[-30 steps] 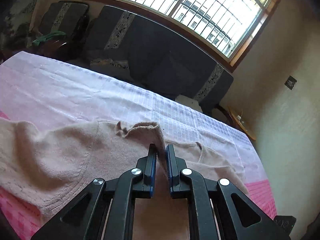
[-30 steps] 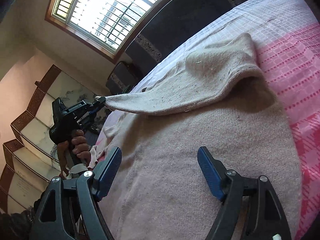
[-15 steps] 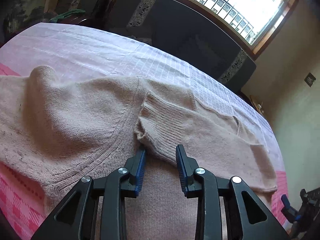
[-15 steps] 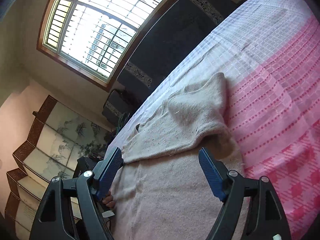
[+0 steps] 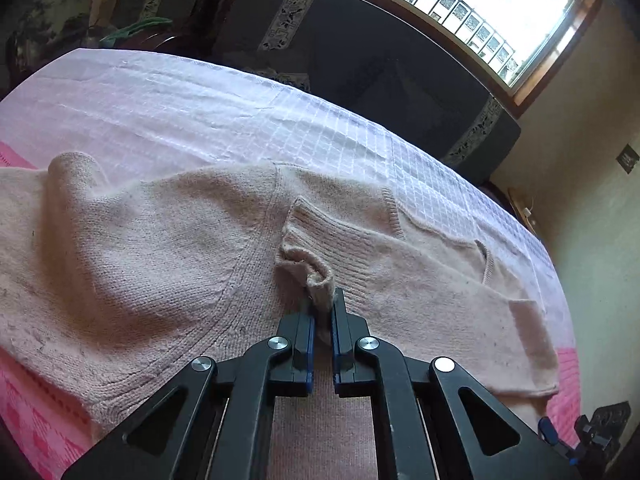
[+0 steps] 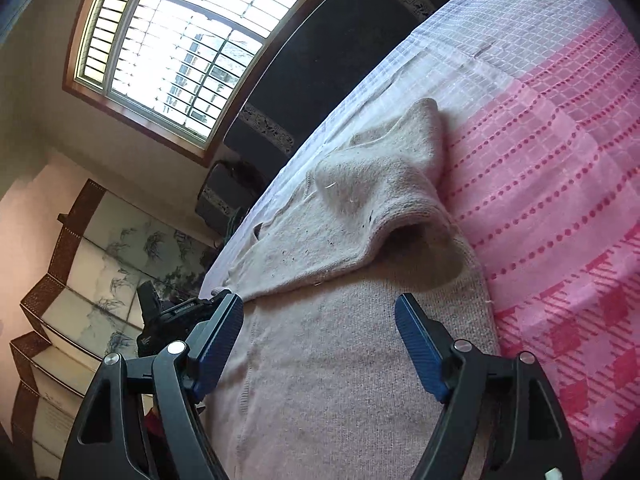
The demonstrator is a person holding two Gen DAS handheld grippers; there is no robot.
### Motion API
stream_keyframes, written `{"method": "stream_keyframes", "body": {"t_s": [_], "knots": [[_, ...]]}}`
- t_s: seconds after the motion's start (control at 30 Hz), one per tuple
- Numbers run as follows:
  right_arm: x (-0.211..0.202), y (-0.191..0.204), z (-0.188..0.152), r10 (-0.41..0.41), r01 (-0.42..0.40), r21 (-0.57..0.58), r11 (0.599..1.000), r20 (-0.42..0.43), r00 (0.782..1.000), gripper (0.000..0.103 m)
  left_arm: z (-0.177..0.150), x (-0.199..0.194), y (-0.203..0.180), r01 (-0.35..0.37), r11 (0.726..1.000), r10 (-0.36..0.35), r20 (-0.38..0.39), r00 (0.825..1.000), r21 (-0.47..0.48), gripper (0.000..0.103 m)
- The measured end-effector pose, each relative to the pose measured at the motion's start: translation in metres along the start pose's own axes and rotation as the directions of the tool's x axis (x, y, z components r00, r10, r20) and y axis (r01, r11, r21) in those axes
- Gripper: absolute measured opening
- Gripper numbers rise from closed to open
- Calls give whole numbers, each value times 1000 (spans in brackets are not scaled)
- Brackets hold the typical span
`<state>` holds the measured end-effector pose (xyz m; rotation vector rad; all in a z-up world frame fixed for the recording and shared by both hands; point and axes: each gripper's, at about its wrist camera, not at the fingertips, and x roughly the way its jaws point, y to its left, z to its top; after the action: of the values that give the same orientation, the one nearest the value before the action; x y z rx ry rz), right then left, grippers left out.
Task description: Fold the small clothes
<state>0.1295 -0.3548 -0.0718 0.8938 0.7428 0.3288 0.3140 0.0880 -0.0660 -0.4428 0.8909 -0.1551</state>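
Observation:
A beige knitted sweater (image 5: 160,248) lies spread on a pink and white bedspread (image 5: 200,100). One sleeve is folded across its body, and the ribbed cuff (image 5: 316,276) bunches up between the pads of my left gripper (image 5: 322,308), which is shut on it. In the right wrist view my right gripper (image 6: 320,320) hovers open over the sweater's body (image 6: 340,380) with nothing between its fingers. The folded sleeve's shoulder hump (image 6: 380,184) rises beyond it. The left gripper (image 6: 172,316) shows at the left, low beside the sweater. The right gripper (image 5: 576,436) peeks in at the lower right of the left wrist view.
A dark sofa (image 5: 360,60) runs along the bed's far side under a large barred window (image 6: 172,40). A painted folding screen (image 6: 80,260) stands off the bed's end. The pink checked bedspread (image 6: 560,160) stretches beside the sweater.
The lifted sleeve came down onto the sweater's body. My left gripper opened over the cuff, sank, then shut on it again. The right gripper shifted sideways and rolled, staying open.

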Motion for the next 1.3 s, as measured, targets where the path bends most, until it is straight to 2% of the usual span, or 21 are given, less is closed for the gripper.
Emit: {"method": "stream_keyframes", "body": {"t_s": [0.13, 0.3, 0.4, 0.47, 0.57, 0.63, 0.67, 0.73, 0.77, 0.8, 0.87, 0.93, 0.97, 1.03, 1.07, 1.17, 1.23, 1.3], "knots": [[-8, -6, -1, 30, -30, 13, 999, 35, 999, 76, -9, -16, 8, -115, 993, 114, 84, 990, 12, 6], [-10, -5, -1, 34, -35, 18, 999, 45, 998, 76, -20, -9, 9, -92, 993, 87, 71, 994, 68, 6], [-22, -2, 1, 40, -44, 35, 998, 94, 995, 78, -19, -6, 16, -67, 997, 65, 58, 996, 37, 9], [-29, 10, 9, 49, -50, 1, 999, 123, 991, 78, -20, -7, 24, -36, 999, 36, 57, 998, 5, 10], [-25, 37, 23, -19, 35, -124, 992, 132, 991, 77, -21, -8, 27, -21, 1000, 22, 59, 998, -9, 10], [-10, 46, 32, -65, 84, -181, 980, 107, 992, 74, -20, -8, 28, -20, 1000, 20, 59, 998, -8, 11], [3, 46, 35, -129, 141, -204, 969, 71, 989, 70, -21, -8, 28, -18, 1000, 19, 59, 998, -10, 11], [32, 34, 35, -239, 225, -222, 949, -39, 970, 49, -21, -9, 29, -18, 1000, 19, 58, 998, -10, 12], [44, 27, 30, -312, 287, -234, 929, -75, 947, 32, -21, -12, 28, -29, 1000, 29, 59, 998, -5, 12], [43, 27, 29, -338, 317, -252, 915, -46, 940, 17, -23, -17, 26, -49, 999, 49, 60, 997, 8, 17], [39, 27, 33, -371, 347, -239, 907, -59, 927, 13, -30, -32, 27, -81, 996, 80, 60, 995, 25, 19], [23, 37, 30, -342, 330, -239, 913, -10, 940, 22, -37, -56, 39, -72, 997, 71, 56, 996, 12, 22], [13, 48, 25, -317, 312, -273, 910, 29, 948, 22, -39, -71, 49, -60, 998, 60, 61, 996, -3, 25], [1, 68, 12, -279, 286, -351, 891, 74, 958, 24, -42, -103, 76, -68, 997, 71, 81, 994, -40, 55], [-3, 76, 3, -253, 264, -377, 888, 80, 964, 28, -42, -121, 92, -84, 994, 90, 101, 991, -64, 58], [-2, 87, -22, -201, 202, -400, 894, 44, 979, 49, -39, -172, 144, -123, 988, 137, 159, 978, -97, 58], [7, 88, -36, -196, 180, -402, 898, 2, 981, 51, -34, -200, 176, -193, 976, 208, 168, 964, -101, 58], [18, 88, -51, -205, 170, -407, 897, -42, 978, 52, -29, -211, 206, -251, 960, 264, 105, 959, -122, 58]]}}
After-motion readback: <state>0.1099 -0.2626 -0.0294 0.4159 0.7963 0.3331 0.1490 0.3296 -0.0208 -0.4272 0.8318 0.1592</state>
